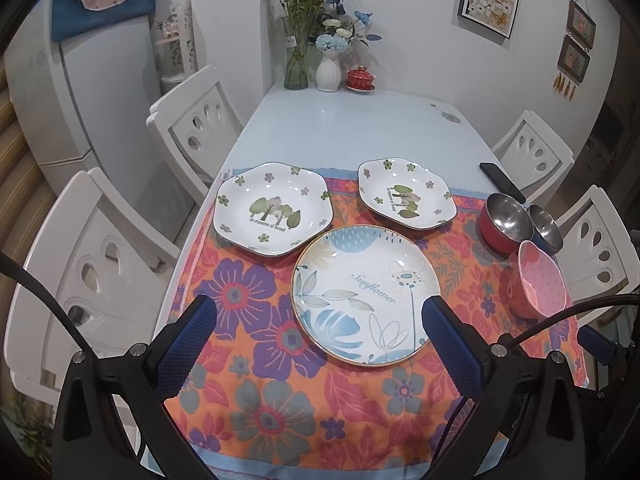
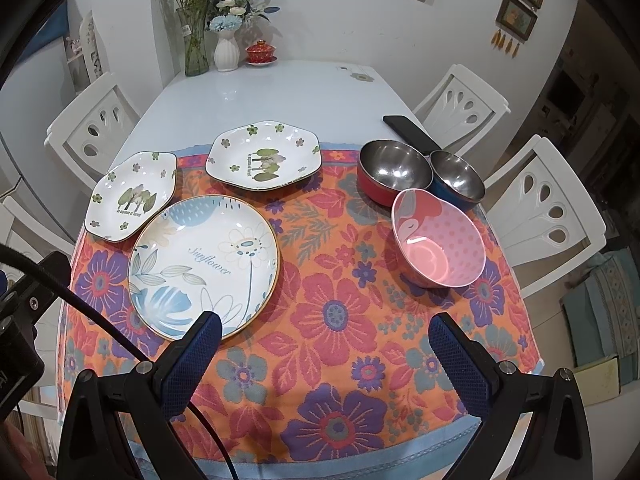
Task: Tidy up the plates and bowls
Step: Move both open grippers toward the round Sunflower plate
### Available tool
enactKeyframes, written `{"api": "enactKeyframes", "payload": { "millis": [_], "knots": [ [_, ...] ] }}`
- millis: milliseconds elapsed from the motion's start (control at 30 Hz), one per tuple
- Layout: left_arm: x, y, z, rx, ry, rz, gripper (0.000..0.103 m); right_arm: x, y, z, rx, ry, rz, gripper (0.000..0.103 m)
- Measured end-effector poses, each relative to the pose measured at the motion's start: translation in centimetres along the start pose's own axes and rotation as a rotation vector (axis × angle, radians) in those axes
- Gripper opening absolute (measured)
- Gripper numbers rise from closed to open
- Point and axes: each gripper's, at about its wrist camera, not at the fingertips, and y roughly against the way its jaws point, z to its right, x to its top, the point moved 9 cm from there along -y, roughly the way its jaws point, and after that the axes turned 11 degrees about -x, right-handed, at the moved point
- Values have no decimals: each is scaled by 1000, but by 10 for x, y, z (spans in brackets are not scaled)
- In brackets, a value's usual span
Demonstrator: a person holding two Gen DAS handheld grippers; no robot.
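Left gripper (image 1: 316, 328) is mine, jaws spread wide, nothing between them, hovering above the near edge of the floral cloth (image 1: 280, 400). Right gripper (image 2: 325, 344) same: jaws apart, empty, over the cloth's near right part.

Plates sit on the left half of the cloth. Round Sunflower plate (image 1: 366, 294) is nearest me, flat, centred between my left fingers in the left wrist view; in the right wrist view my left-hand fingertip (image 2: 208, 332) overlaps its near rim, contact not clear. Two hexagonal tree-print plates lie behind it: left hex plate (image 1: 273, 209) just beside the round one, its near rim seeming to tuck under the round plate's edge; right hex plate (image 1: 406, 194) close behind, small gap visible. Both hex plates reach to the cloth's far edge.

Bowls cluster on the right. Pink bowl (image 2: 439, 238) is nearest, tilted toward me. Behind it, red steel-lined bowl (image 2: 394, 172) and blue steel-lined bowl (image 2: 458, 178) stand side by side, touching each other; the pink bowl touches or nearly touches both.

Black flat device (image 2: 410, 130) lies on the bare table (image 2: 260, 96) behind the bowls. Vases with flowers (image 2: 208, 20) and a red lidded cup (image 2: 261, 53) stand at the far end by the wall. White chairs (image 2: 548, 196) on both sides.
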Motion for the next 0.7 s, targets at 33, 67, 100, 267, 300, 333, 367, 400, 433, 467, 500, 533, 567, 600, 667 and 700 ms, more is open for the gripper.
{"api": "enactKeyframes", "payload": {
  "millis": [33, 67, 100, 267, 300, 333, 367, 400, 433, 467, 500, 533, 567, 600, 667, 700],
  "knots": [
    [0, 0, 0, 0, 1, 1, 102, 0, 0, 0, -1, 0, 0, 103],
    [0, 0, 0, -1, 0, 0, 102, 0, 0, 0, -2, 1, 1, 103],
    [0, -1, 0, -2, 0, 0, 102, 0, 0, 0, -1, 1, 1, 103],
    [0, -1, 0, -2, 0, -1, 102, -1, 1, -1, -1, 0, 2, 103],
    [-1, -1, -1, 0, -1, -1, 102, -1, 1, -1, -1, 0, 1, 103],
    [0, -1, -1, -1, -1, -1, 102, -1, 1, -2, -1, 2, 1, 103],
    [0, -1, 0, -2, 0, -1, 102, -1, 1, -2, -2, 2, 0, 103],
    [0, -1, 0, -2, 0, -1, 102, -1, 1, -2, -2, 1, 0, 103],
    [0, -1, 0, -2, -1, -1, 102, -1, 1, -2, -1, 1, 0, 103],
    [0, -1, 0, -2, -3, -2, 102, -1, 1, -2, -1, 0, 0, 103],
    [-1, -1, -1, -2, -5, -2, 102, -1, 1, -2, -1, 0, 1, 103],
    [-1, -1, 0, -2, -6, -3, 102, 0, 1, -2, -2, 0, 1, 103],
    [-1, -1, 0, -2, -5, -2, 102, -1, 2, -2, -2, 0, 2, 103],
    [-1, -1, 0, -2, -4, -2, 102, 0, 1, -1, -2, 0, 2, 103],
    [-1, -1, 0, -2, -4, -2, 102, -1, 2, -2, -3, 1, 2, 103],
    [-1, -1, 0, -1, -4, -3, 102, -1, 2, -2, -2, 1, 2, 103]
  ]
}}
